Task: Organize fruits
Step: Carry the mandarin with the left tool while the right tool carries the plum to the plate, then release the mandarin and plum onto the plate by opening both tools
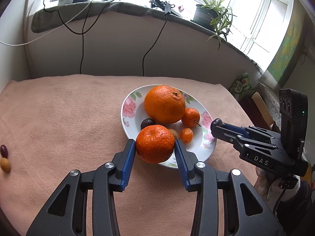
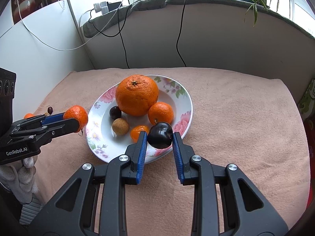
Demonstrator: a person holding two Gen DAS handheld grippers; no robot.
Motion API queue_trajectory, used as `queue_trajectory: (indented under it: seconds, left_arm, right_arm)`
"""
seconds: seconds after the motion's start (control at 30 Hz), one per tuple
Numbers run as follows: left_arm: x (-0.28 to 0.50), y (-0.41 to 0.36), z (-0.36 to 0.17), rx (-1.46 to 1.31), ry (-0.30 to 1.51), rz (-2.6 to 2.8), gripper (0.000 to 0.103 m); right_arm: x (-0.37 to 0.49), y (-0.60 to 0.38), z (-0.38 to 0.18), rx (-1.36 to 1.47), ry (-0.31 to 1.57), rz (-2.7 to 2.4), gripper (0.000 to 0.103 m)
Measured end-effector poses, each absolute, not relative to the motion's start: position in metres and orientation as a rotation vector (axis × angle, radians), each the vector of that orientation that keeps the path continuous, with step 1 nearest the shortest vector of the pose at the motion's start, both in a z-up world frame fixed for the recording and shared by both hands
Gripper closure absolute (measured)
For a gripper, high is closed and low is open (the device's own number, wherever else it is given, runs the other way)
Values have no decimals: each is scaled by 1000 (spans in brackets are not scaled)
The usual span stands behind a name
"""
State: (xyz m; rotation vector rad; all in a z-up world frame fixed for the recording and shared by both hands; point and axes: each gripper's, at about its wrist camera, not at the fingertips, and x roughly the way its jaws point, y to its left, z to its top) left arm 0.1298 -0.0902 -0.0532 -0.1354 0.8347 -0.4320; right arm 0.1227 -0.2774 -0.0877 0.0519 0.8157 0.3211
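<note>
A white floral plate (image 1: 129, 108) (image 2: 185, 102) on the pink cloth holds a big orange (image 1: 164, 104) (image 2: 136, 95), a small mandarin (image 1: 190, 117) (image 2: 160, 112), a kumquat (image 1: 186, 135) (image 2: 138, 131), a dark plum (image 1: 147, 123) (image 2: 115, 112) and a brown longan (image 2: 120, 126). My left gripper (image 1: 155, 149) (image 2: 78, 121) is shut on a mandarin (image 1: 155, 143) (image 2: 76, 118) held at the plate's near-left rim. My right gripper (image 2: 159, 137) (image 1: 216, 125) is shut on a dark plum (image 2: 160, 135) above the plate's near rim.
A dark red fruit (image 1: 4, 151) (image 2: 50, 109) and a small orange one (image 1: 5, 164) (image 2: 29, 115) lie on the cloth at the far left. Cables hang from the windowsill behind. A potted plant (image 1: 208, 13) stands on the sill. Boxes (image 1: 258, 102) sit beyond the right edge.
</note>
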Motion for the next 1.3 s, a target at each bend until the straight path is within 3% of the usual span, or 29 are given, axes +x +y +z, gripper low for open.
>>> queue_trajectory:
  seconds: [1.2, 1.3]
  left_arm:
    - [133, -103, -59, -115, 859, -436, 63]
    - [132, -103, -56, -117, 847, -439, 52]
  right_arm:
    - [122, -267, -84, 20, 829, 353, 75]
    - [122, -266, -84, 18, 827, 353, 75]
